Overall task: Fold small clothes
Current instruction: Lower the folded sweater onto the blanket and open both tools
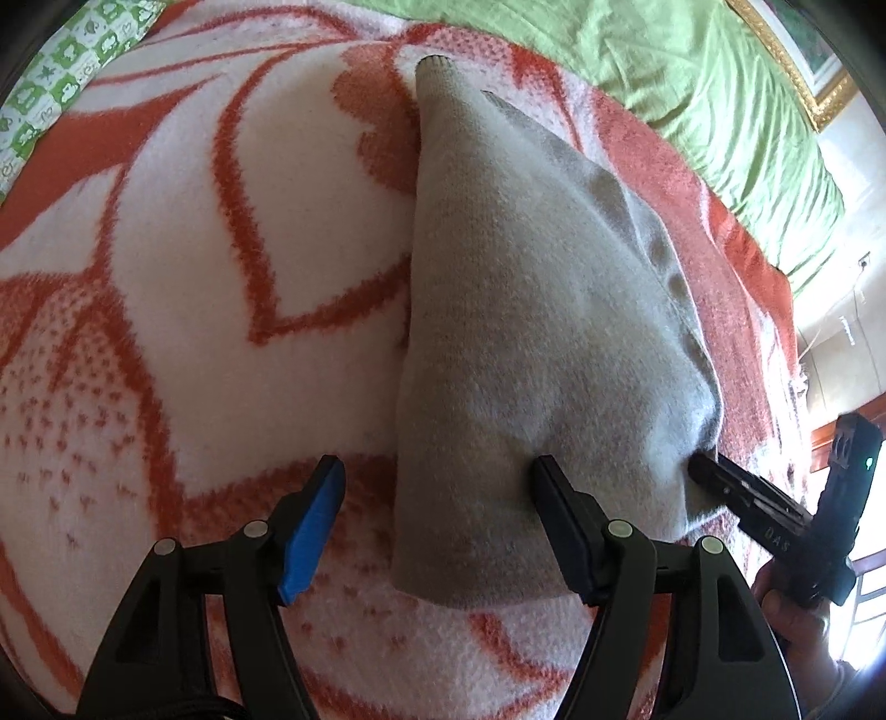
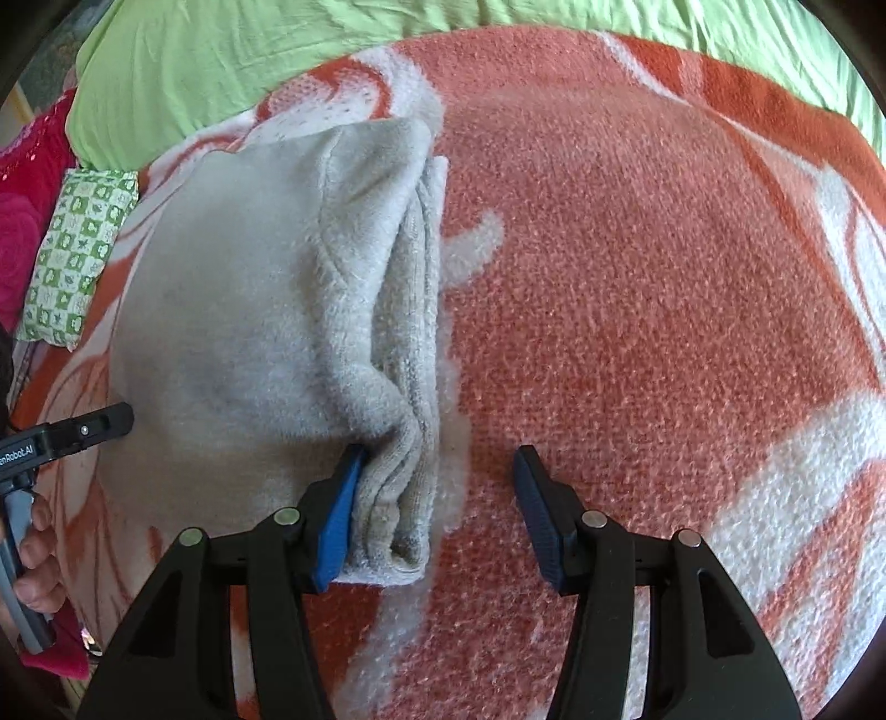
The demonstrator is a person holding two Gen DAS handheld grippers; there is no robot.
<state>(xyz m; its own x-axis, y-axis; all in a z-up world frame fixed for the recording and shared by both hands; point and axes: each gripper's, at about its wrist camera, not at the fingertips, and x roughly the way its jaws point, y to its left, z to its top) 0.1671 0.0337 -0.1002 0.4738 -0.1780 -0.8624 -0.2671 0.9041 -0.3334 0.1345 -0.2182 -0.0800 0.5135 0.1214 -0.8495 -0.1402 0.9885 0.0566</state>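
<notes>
A grey knitted garment [image 1: 526,304], folded into a long narrow shape, lies on an orange and white blanket [image 1: 194,221]. My left gripper [image 1: 437,468] is open, straddling the garment's near left edge; its blue pad stands clear over the blanket and the other finger is over the knit. In the right wrist view the garment [image 2: 249,304] shows its stacked folded edge. My right gripper [image 2: 441,451] is open: the blue pad touches that edge and the other finger is well apart over the blanket [image 2: 637,277]. Each gripper's fingers show in the other's view, the right one's [image 1: 720,484] and the left one's [image 2: 94,429].
A green sheet [image 2: 249,50] covers the bed beyond the blanket. A green and white patterned pillow [image 2: 77,249] lies at the left, with pink fabric [image 2: 22,221] behind it. A gold picture frame [image 1: 803,72] and a bright window are at the far right.
</notes>
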